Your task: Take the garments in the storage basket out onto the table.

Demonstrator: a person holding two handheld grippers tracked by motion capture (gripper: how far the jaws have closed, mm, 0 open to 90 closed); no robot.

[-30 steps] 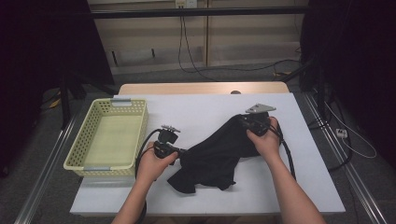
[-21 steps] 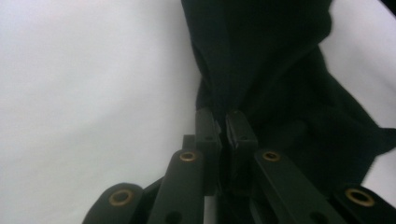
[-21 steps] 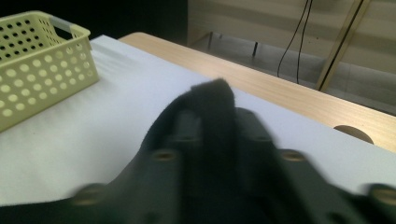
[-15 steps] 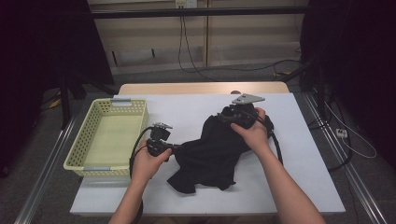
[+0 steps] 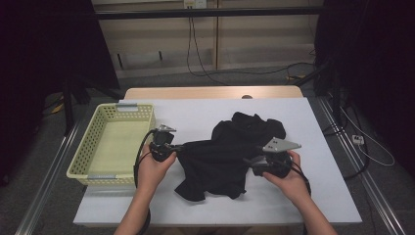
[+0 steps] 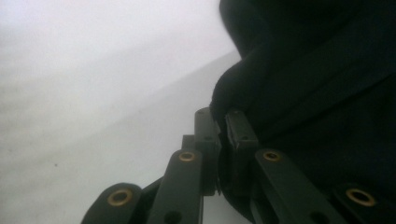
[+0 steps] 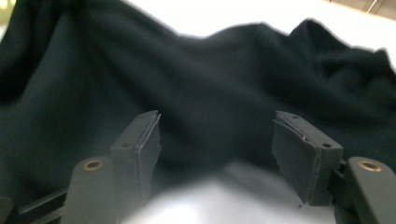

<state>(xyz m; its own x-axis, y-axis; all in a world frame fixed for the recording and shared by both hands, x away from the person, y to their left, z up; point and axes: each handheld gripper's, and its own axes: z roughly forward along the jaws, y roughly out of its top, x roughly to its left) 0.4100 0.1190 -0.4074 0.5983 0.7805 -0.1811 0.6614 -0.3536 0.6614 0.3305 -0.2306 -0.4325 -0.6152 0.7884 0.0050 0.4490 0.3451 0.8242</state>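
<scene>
White and mostly bare, the desk carries a black garment rumpled across its middle, with a bunched fold lying toward the far edge and a loose tail trailing toward you. Your left gripper is clamped on the cloth's left edge; in the left gripper view you can see the fabric pinched between the closed jaws. Your right gripper sits low at the garment's right side with its jaws standing apart, having just been opening, and the right gripper view shows dark cloth ahead of the pads but nothing pressed between them. You look to be mid-regrasp, one side anchored while the other hand hunts a new hold. Next, you likely need to slide the right gripper onto a single edge of fabric and close before you pull or lift. A yellow basket stands just left of your left hand
</scene>
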